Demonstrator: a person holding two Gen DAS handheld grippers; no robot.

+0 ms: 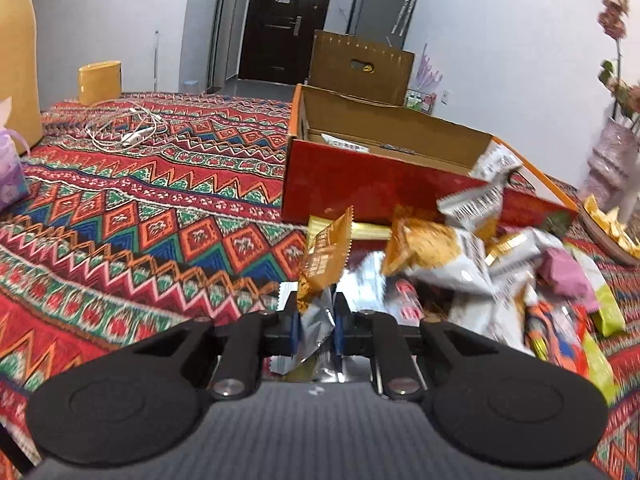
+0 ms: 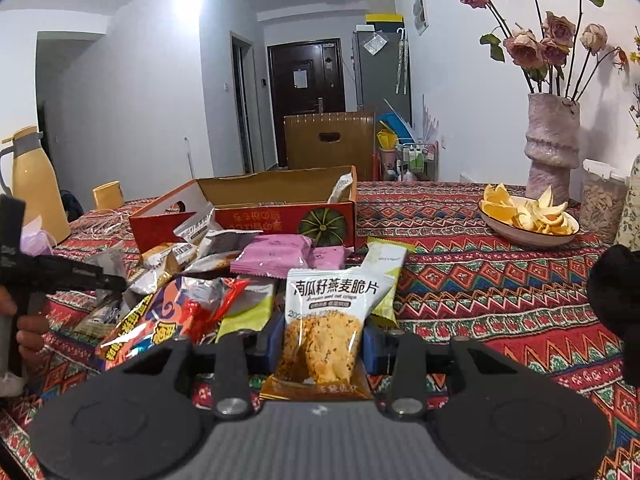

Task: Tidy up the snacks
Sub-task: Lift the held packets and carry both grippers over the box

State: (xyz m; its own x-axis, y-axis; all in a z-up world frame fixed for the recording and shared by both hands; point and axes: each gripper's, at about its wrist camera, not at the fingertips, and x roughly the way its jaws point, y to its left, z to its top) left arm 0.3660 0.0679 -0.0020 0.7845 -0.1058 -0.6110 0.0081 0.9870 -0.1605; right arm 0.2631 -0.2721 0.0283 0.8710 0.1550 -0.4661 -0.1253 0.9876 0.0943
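My left gripper [image 1: 316, 306] is shut on the silver lower end of an orange snack packet [image 1: 326, 252], which stands up between the pads just left of the snack pile [image 1: 472, 268]. Behind it lies the open red cardboard box [image 1: 360, 188] with a few packets inside. My right gripper [image 2: 322, 340] is shut on a white oat-crisp packet [image 2: 326, 316], held upright in front of the snack pile [image 2: 192, 280] and the red cardboard box [image 2: 260, 220]. In the right wrist view the left gripper [image 2: 114, 280] reaches in from the left, held by a hand [image 2: 24, 332].
A patterned tablecloth [image 1: 140, 220] covers the table. A bowl of orange peel [image 2: 528, 216], a vase of roses [image 2: 554, 144] and a jar [image 2: 602, 204] stand at the right. A yellow flask [image 2: 36, 196], a yellow cup [image 2: 107, 196] and a white earphone cable [image 1: 124, 128] lie at the far left.
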